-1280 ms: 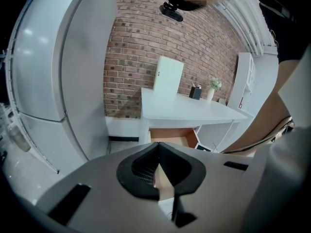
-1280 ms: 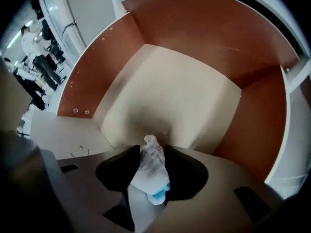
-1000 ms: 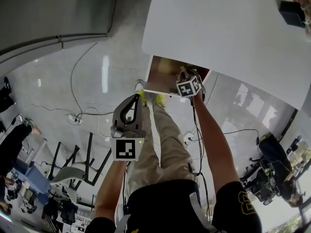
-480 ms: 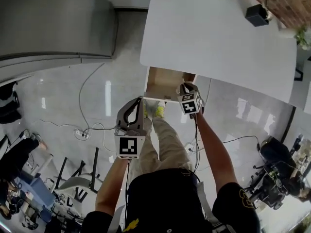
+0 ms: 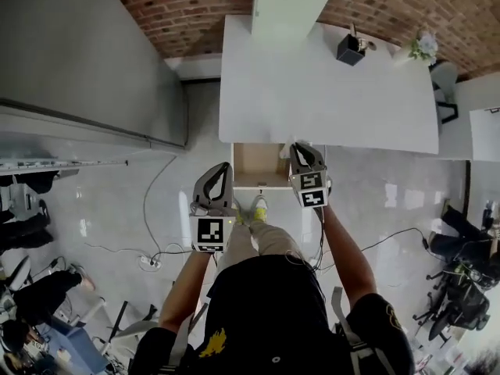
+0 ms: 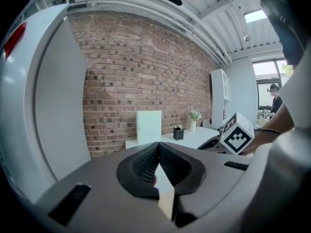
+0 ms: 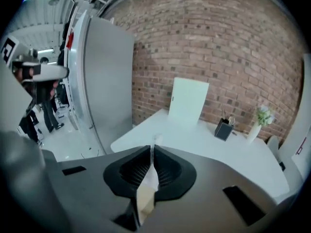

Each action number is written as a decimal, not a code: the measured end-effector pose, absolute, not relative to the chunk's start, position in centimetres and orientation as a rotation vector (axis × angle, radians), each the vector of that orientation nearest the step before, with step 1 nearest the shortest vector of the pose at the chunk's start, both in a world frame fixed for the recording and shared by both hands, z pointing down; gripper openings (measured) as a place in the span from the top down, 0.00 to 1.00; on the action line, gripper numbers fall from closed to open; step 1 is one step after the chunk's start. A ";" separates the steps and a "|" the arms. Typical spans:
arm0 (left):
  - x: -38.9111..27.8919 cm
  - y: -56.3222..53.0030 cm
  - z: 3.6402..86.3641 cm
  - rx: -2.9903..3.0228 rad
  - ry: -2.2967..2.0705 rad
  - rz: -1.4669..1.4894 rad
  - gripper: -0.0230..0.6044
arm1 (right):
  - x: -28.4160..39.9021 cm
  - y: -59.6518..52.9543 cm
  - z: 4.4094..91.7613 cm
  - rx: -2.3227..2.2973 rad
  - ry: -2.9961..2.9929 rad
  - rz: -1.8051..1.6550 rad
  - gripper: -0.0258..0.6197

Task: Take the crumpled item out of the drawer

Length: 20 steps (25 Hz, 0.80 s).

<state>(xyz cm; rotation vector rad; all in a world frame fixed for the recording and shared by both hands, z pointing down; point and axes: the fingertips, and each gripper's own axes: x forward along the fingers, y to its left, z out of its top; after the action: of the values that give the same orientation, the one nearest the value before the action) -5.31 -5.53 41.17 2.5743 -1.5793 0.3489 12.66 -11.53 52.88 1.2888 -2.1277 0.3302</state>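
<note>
The left tongs are pressed together tip to tip, held just in front of the person. The right tongs are closing on the crumpled item — a pale wad pinched between the pads — at the right edge of the open drawer, which juts from under the white bench.

White table. Red-brown brick wall, pale mortar lines. Pale wood drawer. Black pen holder. White-cream crumpled item. Grey left gripper, black-and-white square-patterned marker cube. Yellow-green shoes. Beige trousers. Glossy pale grey floor.
</note>
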 end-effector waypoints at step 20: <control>-4.1 -8.3 26.5 2.727 -1.657 0.089 0.94 | 19.6 -7.1 18.9 1.964 -2.515 0.066 0.90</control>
<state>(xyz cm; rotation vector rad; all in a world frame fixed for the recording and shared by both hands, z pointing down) -4.08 -8.33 26.48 2.7269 -1.6570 0.0889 19.63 -7.08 18.93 1.9635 -2.5149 0.0664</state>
